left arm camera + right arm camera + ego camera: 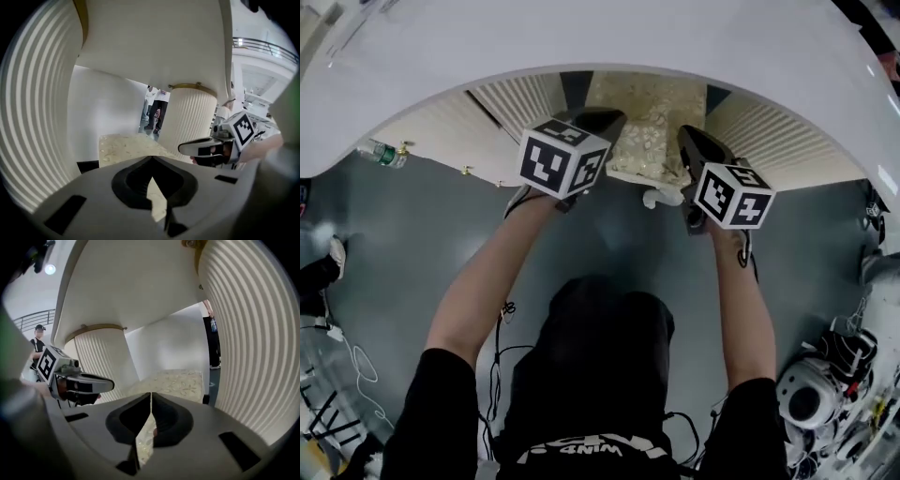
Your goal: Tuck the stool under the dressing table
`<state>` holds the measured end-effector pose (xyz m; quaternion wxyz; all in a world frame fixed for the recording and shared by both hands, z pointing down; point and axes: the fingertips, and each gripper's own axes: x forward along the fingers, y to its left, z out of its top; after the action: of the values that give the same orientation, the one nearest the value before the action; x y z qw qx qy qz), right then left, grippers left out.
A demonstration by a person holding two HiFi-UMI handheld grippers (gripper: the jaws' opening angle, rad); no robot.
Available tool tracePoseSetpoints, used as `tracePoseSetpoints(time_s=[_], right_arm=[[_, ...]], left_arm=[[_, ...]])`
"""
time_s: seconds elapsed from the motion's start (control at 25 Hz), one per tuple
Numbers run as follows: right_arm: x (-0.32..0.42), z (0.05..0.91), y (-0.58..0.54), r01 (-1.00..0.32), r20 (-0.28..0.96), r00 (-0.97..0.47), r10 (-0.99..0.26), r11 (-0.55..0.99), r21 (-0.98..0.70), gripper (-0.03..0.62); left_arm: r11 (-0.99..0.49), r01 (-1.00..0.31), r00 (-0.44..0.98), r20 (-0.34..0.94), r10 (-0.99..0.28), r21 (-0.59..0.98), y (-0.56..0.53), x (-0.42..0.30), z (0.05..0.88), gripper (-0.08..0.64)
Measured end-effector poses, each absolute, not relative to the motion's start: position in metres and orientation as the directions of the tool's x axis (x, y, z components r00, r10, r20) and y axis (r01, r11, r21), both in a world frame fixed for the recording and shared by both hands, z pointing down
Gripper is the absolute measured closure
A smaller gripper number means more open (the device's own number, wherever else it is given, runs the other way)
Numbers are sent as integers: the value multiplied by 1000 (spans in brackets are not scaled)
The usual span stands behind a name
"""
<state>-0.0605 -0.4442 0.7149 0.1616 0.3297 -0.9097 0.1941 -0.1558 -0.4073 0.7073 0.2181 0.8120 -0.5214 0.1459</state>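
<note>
The stool, topped with a beige patterned cushion, stands in the knee gap of the white dressing table, between its two ribbed pedestals. My left gripper lies along the cushion's left side and my right gripper along its right side. In the left gripper view the left gripper has its jaw tips together, with the stool just beyond them and the right gripper alongside. The right gripper is likewise shut in front of the stool. Whether either one pinches the cushion edge does not show.
Ribbed pedestals wall in the gap on both sides. A plastic bottle lies on the grey floor at the left. Cables trail by my legs, and gear is piled at the lower right. People stand beyond the table.
</note>
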Motion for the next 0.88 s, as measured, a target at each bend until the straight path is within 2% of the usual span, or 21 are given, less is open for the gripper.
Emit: tracePoseSetpoints(time_s=[0.24, 0.44, 0.72, 0.88], right_arm=[[-26, 650, -375, -658, 506, -723, -470, 691, -300, 561], [28, 558, -292, -689, 574, -692, -438, 636, -346, 561], [87, 412, -204, -694, 556, -705, -440, 589, -414, 561], [98, 344, -167, -653, 508, -744, -434, 632, -416, 561]], left_arm=[[-350, -899, 439, 539, -719, 265, -336, -131, 649, 551], [-353, -891, 453, 604, -656, 285, -249, -115, 556, 551], [-368, -892, 447, 634, -631, 262, -165, -80, 420, 551], [-414, -883, 457, 606, -651, 221, -141, -68, 344, 551]])
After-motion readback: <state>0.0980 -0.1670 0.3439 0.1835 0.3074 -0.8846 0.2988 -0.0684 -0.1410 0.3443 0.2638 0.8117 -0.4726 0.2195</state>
